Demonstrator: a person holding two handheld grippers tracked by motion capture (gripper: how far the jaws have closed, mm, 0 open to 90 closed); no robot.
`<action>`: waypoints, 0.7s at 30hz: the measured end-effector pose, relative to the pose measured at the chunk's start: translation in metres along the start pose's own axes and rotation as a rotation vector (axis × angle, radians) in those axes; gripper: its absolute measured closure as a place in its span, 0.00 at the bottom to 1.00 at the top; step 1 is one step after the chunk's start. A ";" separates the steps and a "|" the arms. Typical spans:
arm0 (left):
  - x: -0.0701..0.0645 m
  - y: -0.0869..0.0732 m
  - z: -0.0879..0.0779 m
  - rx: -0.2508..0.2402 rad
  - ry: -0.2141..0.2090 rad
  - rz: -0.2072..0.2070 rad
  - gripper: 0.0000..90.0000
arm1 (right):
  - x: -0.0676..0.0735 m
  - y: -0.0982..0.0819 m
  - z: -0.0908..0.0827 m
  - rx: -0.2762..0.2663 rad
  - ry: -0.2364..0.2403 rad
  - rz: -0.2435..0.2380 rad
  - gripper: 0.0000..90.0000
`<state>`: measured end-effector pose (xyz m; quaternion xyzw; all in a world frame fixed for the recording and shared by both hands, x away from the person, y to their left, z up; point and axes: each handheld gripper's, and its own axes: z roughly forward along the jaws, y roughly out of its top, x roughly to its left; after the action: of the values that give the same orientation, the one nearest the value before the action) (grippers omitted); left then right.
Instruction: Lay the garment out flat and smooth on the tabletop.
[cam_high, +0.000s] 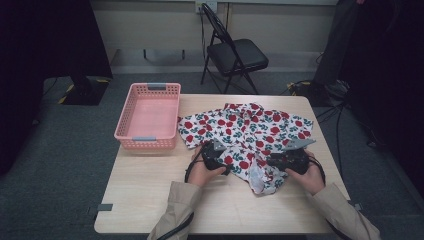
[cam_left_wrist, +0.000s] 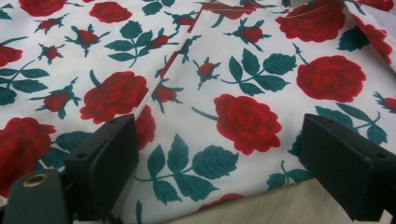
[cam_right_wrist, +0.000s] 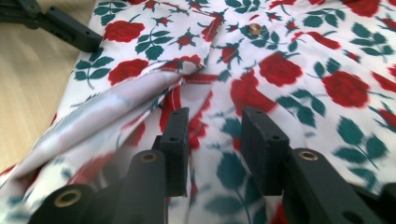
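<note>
Sleeves of the person come in at the bottom of the high view, and each hand holds one gripper over the near edge of a rose-print shirt (cam_high: 250, 135). This shirt lies crumpled on the table (cam_high: 150, 200), to the right of a pink basket (cam_high: 148, 116) that has nothing inside. The left gripper (cam_high: 214, 156) rests at the left part of the near edge, the right gripper (cam_high: 290, 157) at the right part, and a loose piece of cloth hangs toward the person between them.

From the left gripper view, the two black jaws stand wide apart with the flat cloth between and behind them; they do not press on it, so this gripper is open. The table edge shows just below the hem.

From the right gripper view, the jaws stand partly apart over a raised fold, whose pale inner side is turned up at the left. The pads do not pinch the cloth, so I judge it open and holding nothing. A button (cam_right_wrist: 254, 29) shows farther up, and the tip of the other gripper at the top left.

I judge the work to be folding the shirt, maybe to put it in the basket after. It looks only begun: no neat fold is made, the cloth is wrinkled, and neither gripper has a grip
</note>
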<state>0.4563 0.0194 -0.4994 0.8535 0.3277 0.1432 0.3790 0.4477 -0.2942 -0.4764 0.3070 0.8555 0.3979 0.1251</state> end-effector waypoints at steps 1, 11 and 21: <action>0.000 0.000 0.000 0.000 0.000 0.000 0.13 | 0.000 0.002 0.004 0.007 0.002 0.000 0.69; 0.000 0.000 0.000 0.000 0.000 0.000 0.13 | -0.005 0.004 0.024 0.059 0.023 0.034 0.89; 0.000 0.000 0.000 0.000 0.000 0.000 0.13 | -0.006 -0.004 0.004 0.008 0.054 0.059 0.91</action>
<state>0.4563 0.0194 -0.4994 0.8535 0.3277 0.1432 0.3790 0.4528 -0.2974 -0.4820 0.3219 0.8506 0.4061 0.0891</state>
